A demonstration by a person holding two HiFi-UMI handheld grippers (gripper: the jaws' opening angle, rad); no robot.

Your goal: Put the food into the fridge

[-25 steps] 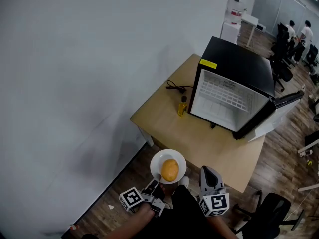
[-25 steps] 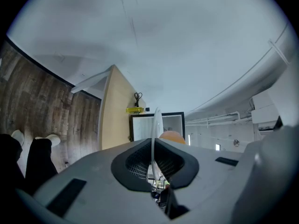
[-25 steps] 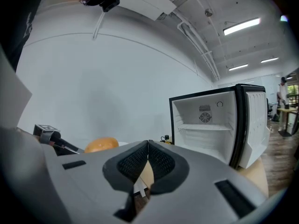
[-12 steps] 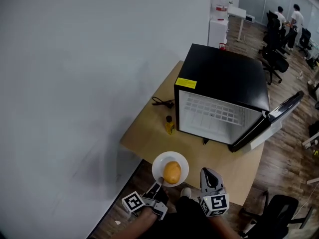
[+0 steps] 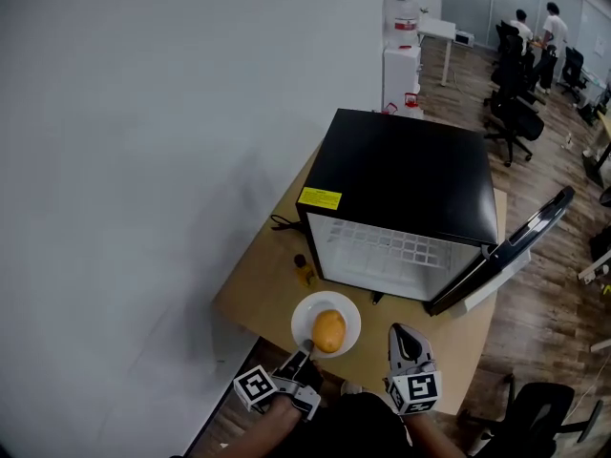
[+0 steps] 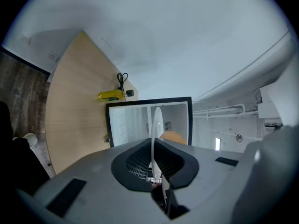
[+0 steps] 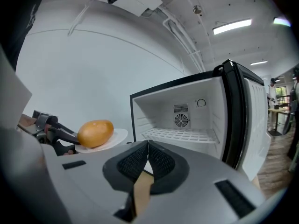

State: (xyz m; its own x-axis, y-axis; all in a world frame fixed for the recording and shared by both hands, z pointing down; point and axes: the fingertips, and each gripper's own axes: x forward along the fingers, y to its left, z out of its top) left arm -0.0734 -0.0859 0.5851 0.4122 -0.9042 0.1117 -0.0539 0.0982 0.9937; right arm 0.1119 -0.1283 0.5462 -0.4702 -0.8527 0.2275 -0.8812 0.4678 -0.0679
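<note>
Left gripper (image 5: 305,351) jaws pinched the plate (image 5: 307,315) rim, right gripper (image 5: 405,335) jaws closed, empty; a level carry into the fridge (image 5: 401,175) looked vital.

Fridge (image 5: 401,175) on table (image 5: 253,289); plate (image 5: 304,318) w/ food (image 5: 328,330) in front; bottle (image 5: 305,271) at fridge's left.

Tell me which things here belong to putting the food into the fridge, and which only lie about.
For the job: food, plate gripped by the left gripper, open fridge.
Lying about: yellow bottle, black cable, office chairs.
</note>
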